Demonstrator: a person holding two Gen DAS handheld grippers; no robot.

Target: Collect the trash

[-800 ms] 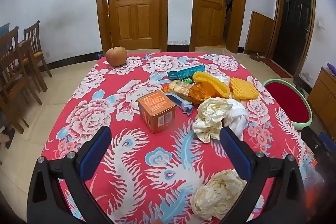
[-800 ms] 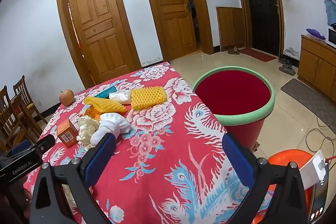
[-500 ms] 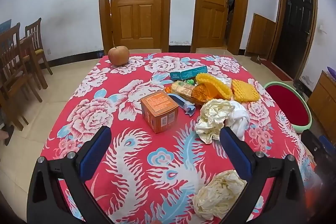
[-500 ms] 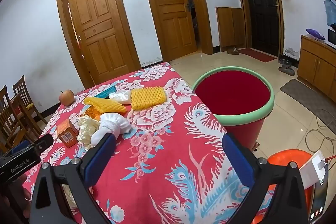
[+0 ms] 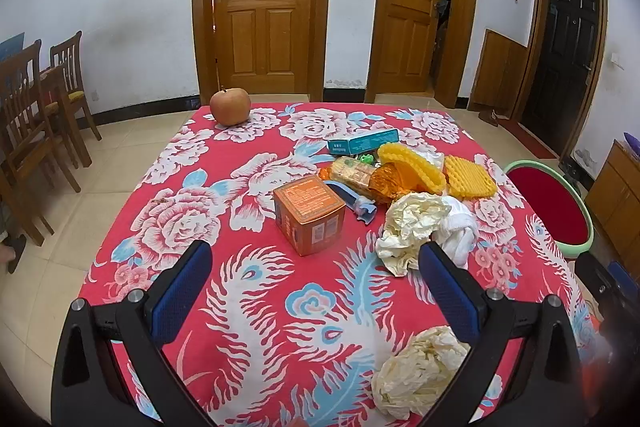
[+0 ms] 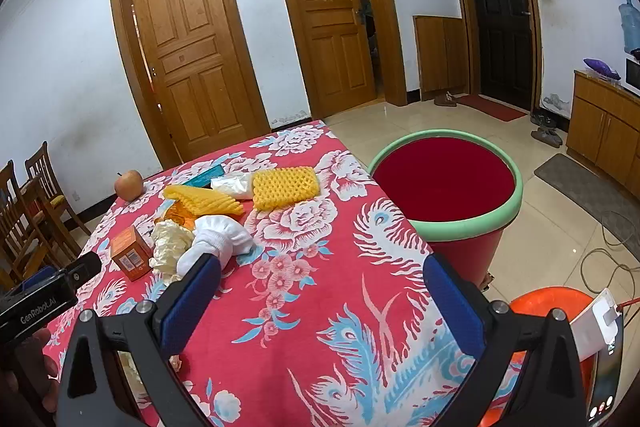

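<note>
On the table, an orange box stands left of crumpled cream paper, a white cloth and yellow foam nets. Another paper wad lies near. The red bin stands right. The left gripper and right gripper gape wide, holding nothing.

Red floral tablecloth, orange box, green-rimmed red bin.

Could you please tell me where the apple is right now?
In the left wrist view the apple sits alone at the table's far left corner, well beyond the orange box.
</note>
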